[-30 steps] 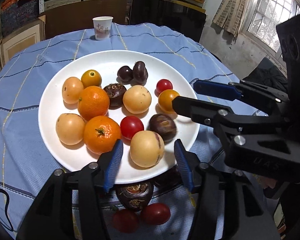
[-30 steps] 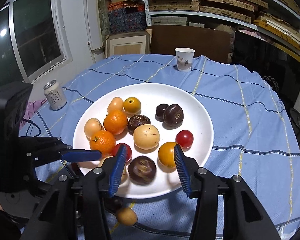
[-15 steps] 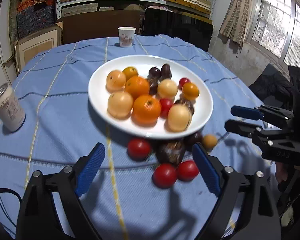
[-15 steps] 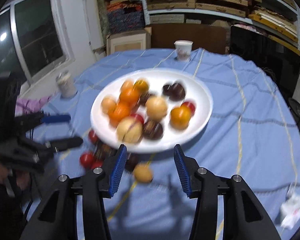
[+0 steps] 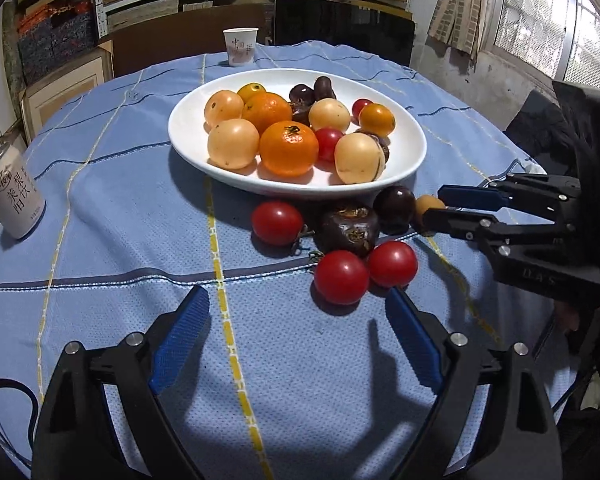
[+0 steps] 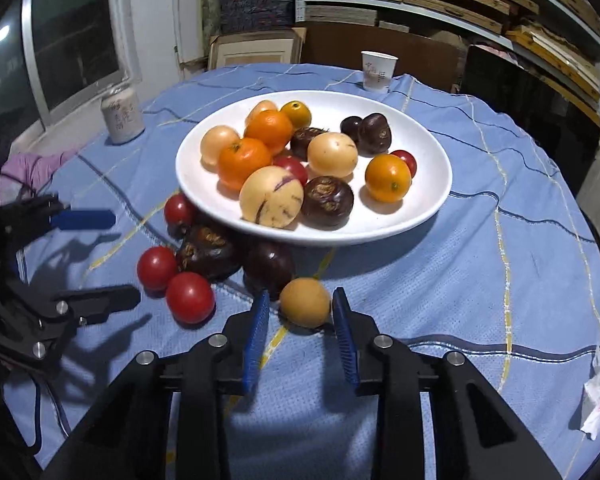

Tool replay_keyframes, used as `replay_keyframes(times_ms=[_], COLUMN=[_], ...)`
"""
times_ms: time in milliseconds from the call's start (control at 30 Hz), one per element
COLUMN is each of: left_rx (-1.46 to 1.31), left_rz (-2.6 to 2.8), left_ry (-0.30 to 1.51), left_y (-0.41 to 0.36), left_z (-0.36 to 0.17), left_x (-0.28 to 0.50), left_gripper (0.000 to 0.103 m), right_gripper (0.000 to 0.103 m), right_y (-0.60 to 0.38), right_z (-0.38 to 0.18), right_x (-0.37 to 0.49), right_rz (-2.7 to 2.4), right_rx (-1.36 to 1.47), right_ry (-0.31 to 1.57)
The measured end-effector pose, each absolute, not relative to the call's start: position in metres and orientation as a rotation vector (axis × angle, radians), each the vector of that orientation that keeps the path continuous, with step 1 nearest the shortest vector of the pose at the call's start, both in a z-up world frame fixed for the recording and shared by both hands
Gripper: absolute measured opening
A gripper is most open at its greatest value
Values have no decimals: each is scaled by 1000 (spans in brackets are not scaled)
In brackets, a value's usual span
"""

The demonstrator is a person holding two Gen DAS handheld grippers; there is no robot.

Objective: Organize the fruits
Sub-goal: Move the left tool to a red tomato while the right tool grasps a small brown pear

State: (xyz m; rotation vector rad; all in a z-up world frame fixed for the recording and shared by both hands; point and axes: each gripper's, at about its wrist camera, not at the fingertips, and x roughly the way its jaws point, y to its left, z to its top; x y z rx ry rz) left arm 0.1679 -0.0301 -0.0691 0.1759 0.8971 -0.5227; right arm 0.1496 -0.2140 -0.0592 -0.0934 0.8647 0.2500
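Note:
A white plate (image 5: pixel 188 136) holds oranges, pale yellow fruits, dark fruits and small tomatoes. On the blue cloth in front of it lie three red tomatoes (image 5: pixel 341 277), a dark wrinkled fruit (image 5: pixel 348 228), a dark purple fruit (image 5: pixel 394 208) and a small orange-brown fruit (image 6: pixel 305 302). My right gripper (image 6: pixel 300 300) is closing its jaws around the small orange-brown fruit. The right pad touches it and a sliver of gap shows at the left pad. My left gripper (image 5: pixel 296 320) stands wide open just short of the nearest two tomatoes, with nothing between its fingers.
A drink can (image 5: pixel 10 196) stands on the cloth at the left and a paper cup (image 5: pixel 240 46) behind the plate. A crumpled white scrap (image 6: pixel 598 400) lies near the right table edge and a purple cloth (image 6: pixel 32 164) beyond the left edge. Shelves and boxes stand behind the table.
Both grippers have drawn back from over the plate to the loose fruit in front of it. The left jaws have spread wider. The right jaws have narrowed around the small orange-brown fruit.

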Motion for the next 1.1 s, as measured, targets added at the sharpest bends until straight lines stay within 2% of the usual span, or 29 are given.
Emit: replay_keyframes(times_ms=[300, 433, 1100], left_rx=[168, 167, 207], left_rz=[-524, -521, -466], left_ry=[913, 915, 896], left_y=[-30, -30, -40], left_z=[-71, -71, -72], left_x=[171, 171, 179], left_gripper=[87, 87, 87], right_gripper=[32, 29, 29], right_y=[-213, -217, -223], right_z=[-67, -67, -64], right_x=[159, 158, 141], right_rz=[253, 248, 245], right_rx=[-79, -53, 23], right_ry=[902, 902, 901])
